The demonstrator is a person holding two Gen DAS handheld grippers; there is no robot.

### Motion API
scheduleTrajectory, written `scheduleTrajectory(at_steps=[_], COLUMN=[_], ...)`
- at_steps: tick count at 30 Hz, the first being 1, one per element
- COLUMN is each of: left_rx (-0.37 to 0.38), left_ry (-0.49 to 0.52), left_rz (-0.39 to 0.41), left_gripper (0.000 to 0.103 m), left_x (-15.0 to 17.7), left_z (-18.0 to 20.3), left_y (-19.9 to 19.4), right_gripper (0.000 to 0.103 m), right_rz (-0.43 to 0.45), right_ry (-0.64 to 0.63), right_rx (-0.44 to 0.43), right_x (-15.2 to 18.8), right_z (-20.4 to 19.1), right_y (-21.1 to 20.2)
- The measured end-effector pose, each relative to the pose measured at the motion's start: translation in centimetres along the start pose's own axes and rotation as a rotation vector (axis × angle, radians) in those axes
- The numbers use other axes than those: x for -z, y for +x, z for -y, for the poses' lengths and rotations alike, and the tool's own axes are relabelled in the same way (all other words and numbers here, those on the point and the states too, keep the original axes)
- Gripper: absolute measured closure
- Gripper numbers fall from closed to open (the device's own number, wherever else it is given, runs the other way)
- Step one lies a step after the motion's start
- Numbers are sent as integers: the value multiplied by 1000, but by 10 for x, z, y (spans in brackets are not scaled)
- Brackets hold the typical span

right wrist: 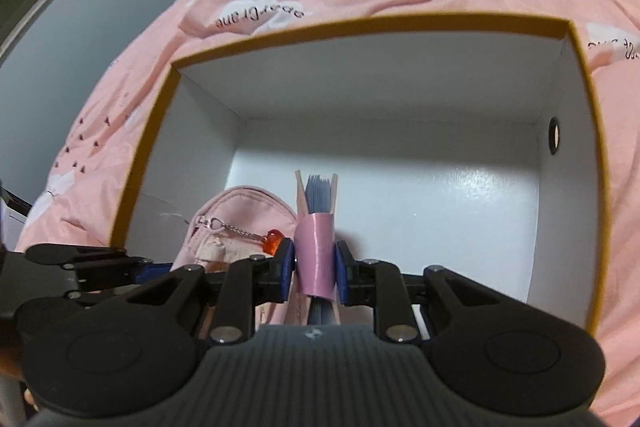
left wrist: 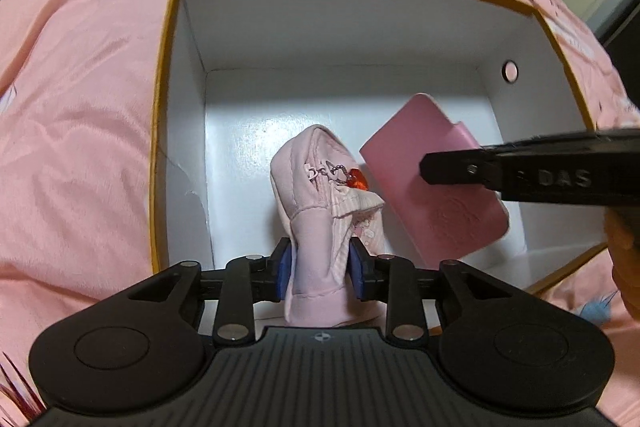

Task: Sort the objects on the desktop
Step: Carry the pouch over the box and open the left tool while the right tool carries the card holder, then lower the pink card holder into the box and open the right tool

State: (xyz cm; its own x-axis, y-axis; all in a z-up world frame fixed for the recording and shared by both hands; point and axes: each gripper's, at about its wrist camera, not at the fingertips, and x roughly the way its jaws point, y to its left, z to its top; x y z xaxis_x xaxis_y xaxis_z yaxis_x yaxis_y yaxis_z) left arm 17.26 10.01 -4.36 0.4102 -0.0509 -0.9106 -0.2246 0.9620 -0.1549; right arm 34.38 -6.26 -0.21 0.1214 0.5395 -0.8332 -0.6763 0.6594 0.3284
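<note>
Left tongs (left wrist: 320,269) are clamped on a soft pale-pink fabric pouch (left wrist: 320,195) with a red bead charm, while the right tongs (right wrist: 315,267) pinch a pink leather notebook (right wrist: 316,247) by its strap. Both hang inside the white, yellow-rimmed cardboard box (left wrist: 320,27) on the pink bedsheet (left wrist: 80,147). Notebook sits right of the pouch, nearly touching, long axes pointing at the box floor.

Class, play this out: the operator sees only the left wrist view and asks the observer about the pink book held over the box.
Operator: What is inside the book?
Observer: Blue pages show between the covers of the book.
Operator: How does the right gripper hold it?
Observer: Its blue pads clamp both covers across a pink strap.
Operator: What hangs on the pouch?
Observer: A chain with a heart link ends in an orange charm.
</note>
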Motion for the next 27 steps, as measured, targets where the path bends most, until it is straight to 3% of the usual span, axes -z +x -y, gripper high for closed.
scheduleTrajectory(at_steps=[3, 9, 12, 16, 21, 27], left_rx=[-15, -104, -102, -125, -102, -38], left_ry=[54, 127, 101, 17, -60, -89], left_rz=[30, 128, 191, 200, 145, 111], left_gripper=[56, 54, 54, 54, 68, 78], left_x=[2, 6, 11, 13, 12, 20], left_z=[6, 8, -2, -21, -42, -53], left_y=[-8, -37, -59, -74, -71, -64], right_gripper=[80, 80, 80, 80, 80, 80], right_rz=[-24, -57, -56, -43, -72, -105], right_ry=[14, 40, 52, 63, 74, 126], right_rx=[9, -13, -31, -59, -31, -83], right_x=[2, 6, 7, 4, 2, 6], right_z=[4, 9, 11, 9, 2, -9], right_y=[8, 12, 9, 3, 13, 22])
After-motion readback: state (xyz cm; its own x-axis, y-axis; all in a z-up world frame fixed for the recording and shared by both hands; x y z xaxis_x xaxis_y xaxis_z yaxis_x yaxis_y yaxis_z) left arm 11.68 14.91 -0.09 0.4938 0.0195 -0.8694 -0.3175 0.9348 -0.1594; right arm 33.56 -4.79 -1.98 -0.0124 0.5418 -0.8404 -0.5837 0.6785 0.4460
